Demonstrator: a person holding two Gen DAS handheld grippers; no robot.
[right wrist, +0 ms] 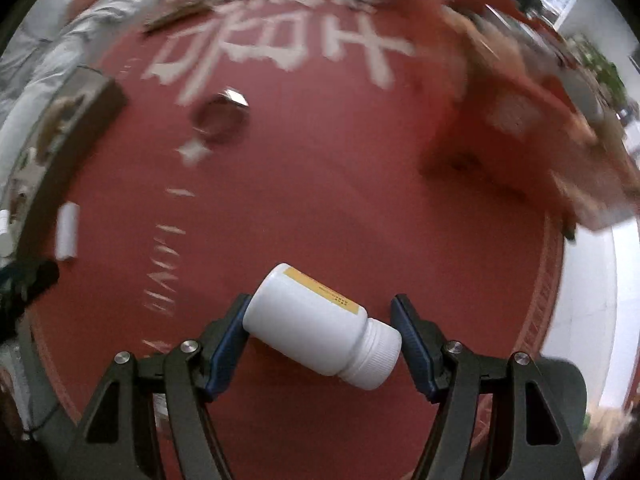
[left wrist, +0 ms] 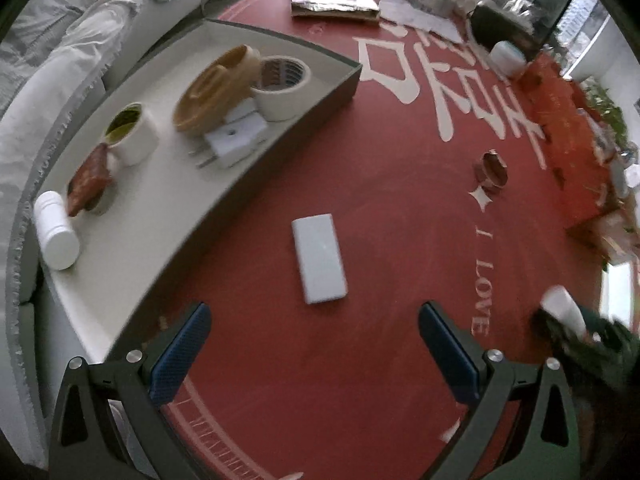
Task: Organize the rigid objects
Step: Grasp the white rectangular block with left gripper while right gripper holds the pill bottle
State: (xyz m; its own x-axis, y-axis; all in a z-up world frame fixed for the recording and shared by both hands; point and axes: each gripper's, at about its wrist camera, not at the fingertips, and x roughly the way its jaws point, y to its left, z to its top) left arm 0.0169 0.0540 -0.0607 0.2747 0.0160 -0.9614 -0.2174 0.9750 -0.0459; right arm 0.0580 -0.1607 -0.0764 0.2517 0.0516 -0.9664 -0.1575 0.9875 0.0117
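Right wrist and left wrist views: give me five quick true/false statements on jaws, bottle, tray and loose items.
1. The right gripper has a white bottle between its jaws. True.
2. That bottle stands upright. False: it lies sideways, cap toward the right jaw.
3. The left gripper holds the white slab. False: its jaws are open and the slab lies on the red mat ahead of them.
4. The tray holds two tape rolls. True: one is at the far end and one nearer the middle.
5. The tray holds no bottle. False: a second white bottle lies at its near end.
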